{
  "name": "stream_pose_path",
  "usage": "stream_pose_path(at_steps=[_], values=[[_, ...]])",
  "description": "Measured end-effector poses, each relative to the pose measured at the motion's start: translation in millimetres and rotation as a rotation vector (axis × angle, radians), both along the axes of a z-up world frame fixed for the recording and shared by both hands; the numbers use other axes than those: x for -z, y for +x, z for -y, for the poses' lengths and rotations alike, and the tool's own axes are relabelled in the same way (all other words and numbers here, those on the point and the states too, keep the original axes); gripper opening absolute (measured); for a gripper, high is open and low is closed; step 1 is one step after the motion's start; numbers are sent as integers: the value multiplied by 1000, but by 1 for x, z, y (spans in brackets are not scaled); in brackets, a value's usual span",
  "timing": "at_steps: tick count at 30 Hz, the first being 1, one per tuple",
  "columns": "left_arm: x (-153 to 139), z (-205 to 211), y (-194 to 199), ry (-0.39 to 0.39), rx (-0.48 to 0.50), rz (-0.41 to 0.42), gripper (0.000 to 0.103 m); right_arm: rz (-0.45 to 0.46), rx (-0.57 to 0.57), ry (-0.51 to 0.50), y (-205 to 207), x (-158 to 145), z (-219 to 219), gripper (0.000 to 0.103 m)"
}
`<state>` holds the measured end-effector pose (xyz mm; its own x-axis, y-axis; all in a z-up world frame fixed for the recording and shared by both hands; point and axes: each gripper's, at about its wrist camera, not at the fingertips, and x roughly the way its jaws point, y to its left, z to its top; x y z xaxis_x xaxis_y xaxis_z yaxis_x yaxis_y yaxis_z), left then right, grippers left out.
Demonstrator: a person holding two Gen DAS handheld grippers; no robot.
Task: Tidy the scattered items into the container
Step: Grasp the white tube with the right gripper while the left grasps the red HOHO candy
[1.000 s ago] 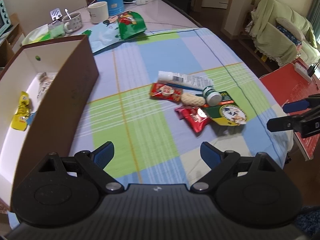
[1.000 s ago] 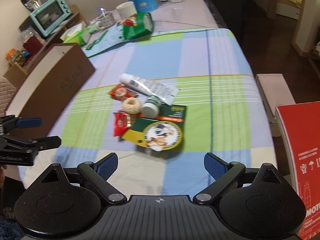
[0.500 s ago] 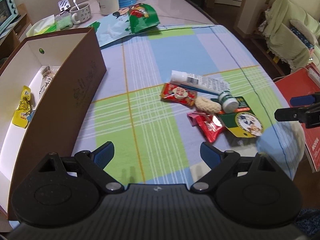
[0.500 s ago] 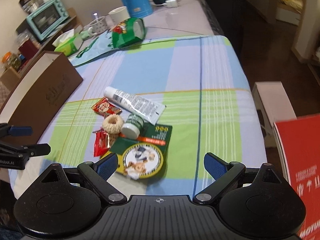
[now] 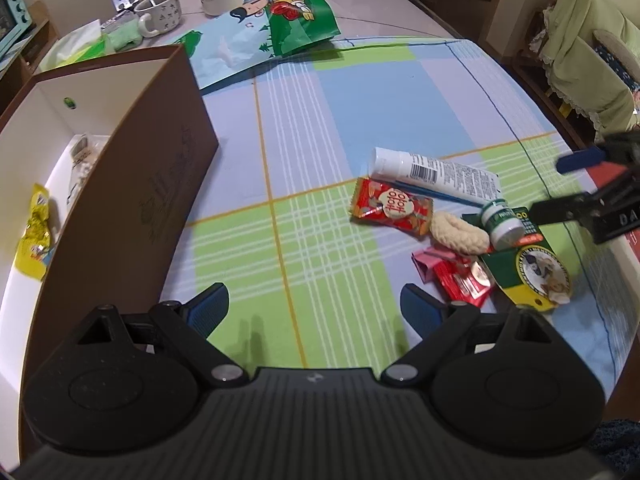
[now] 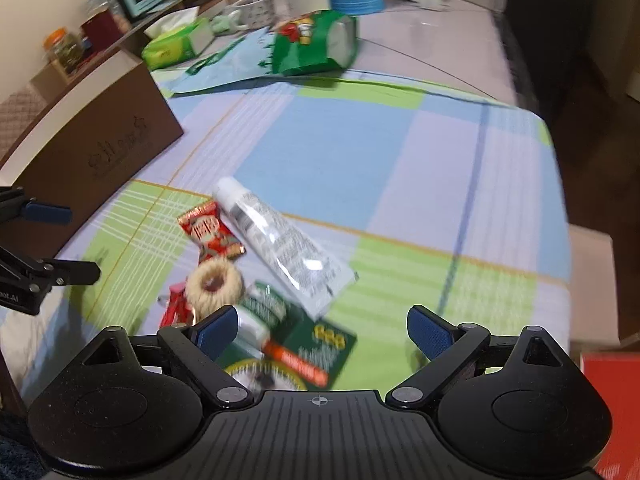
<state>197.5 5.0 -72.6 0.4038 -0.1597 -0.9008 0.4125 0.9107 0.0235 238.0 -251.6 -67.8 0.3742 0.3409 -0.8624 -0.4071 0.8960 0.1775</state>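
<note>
Right tool (image 6: 318, 330) low over small bottle (image 6: 256, 322), jaws spread, empty.

draped armchair (image 5: 588, 52), checked tablecloth (image 5: 360, 120)

Soft indoor light is falling evenly on my bench (image 5: 320, 128), and my left fingers (image 5: 212, 306) are casting faint shadows on it. My right view is smearing with motion blur. Fisheye distortion is bending both pictures' edges, corners going dark.
</note>
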Motion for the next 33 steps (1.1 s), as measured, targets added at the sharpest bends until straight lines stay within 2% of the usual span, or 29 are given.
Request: stream_pose_path(at_steps=[4,5,6,7,13,16,18,21,24,27,29,33], values=[[8,6,11,-2,26,-14,91,4,-97,-1,24,10,-13,95],[11,7,14,-2,32,-18,91,0,-123,-1,29,13,-17,85],[13,8,17,-1,39,-20,91,-3,-150,-2,34,16,-21,64],[15,9,19,0,46,-22,91,-13,-176,-5,39,20,-25,56],[23,12,32,1,90,-29,90,-3,-310,-34,51,37,-40,55],[26,14,38,-2,115,-31,89,36,-374,-63,52,39,-47,55],[29,16,41,-3,130,-33,88,68,-420,-95,51,39,-52,46],[30,19,47,-18,139,-42,86,102,-457,-164,48,39,-59,41],[32,23,51,-28,153,-43,79,110,-410,-212,48,39,-55,39],[33,28,55,-26,193,-41,70,77,-332,-221,49,37,-37,39],[34,34,54,-4,252,-28,66,50,-278,-212,48,36,-21,39],[34,50,47,67,451,31,65,0,-174,-175,41,37,9,39]])
